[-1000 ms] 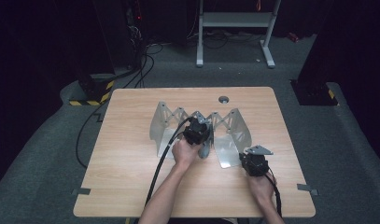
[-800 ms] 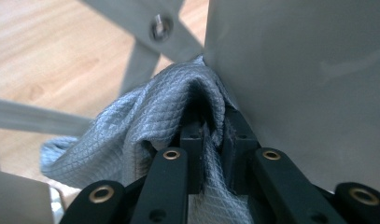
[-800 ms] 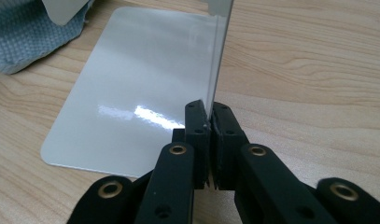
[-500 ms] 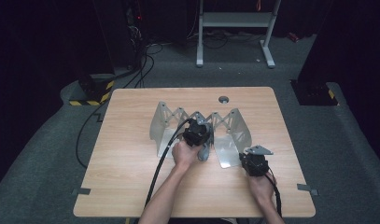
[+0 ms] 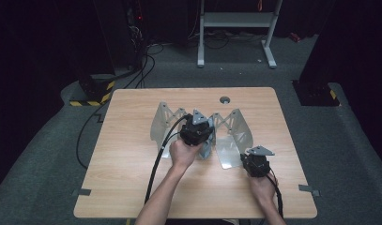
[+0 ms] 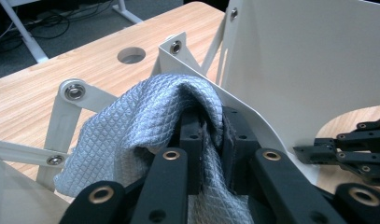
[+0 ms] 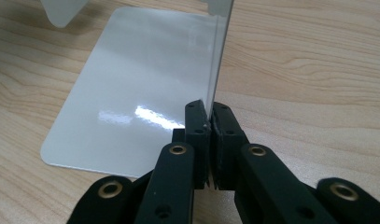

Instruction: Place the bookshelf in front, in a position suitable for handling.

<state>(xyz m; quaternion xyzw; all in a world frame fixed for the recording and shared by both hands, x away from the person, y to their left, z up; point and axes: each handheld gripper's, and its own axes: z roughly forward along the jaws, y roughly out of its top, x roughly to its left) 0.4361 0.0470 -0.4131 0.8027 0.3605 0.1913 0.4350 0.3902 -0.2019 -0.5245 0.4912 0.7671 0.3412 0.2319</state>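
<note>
From up top my left hand-held gripper (image 5: 201,134) hides most of the grey cloth (image 5: 206,149), and the rack (image 6: 313,70) runs off-frame

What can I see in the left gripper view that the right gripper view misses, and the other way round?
The left gripper view has a grey quilted cloth pinched between its black jaws, draped beside the white folding rack, plus a round hole in the tabletop.

The right gripper view has its jaws clamped on the thin edge of an upright white panel, with a flat glossy panel lying on the wood beside it.

Both share the light wooden table and closed black jaws gripping something.
</note>
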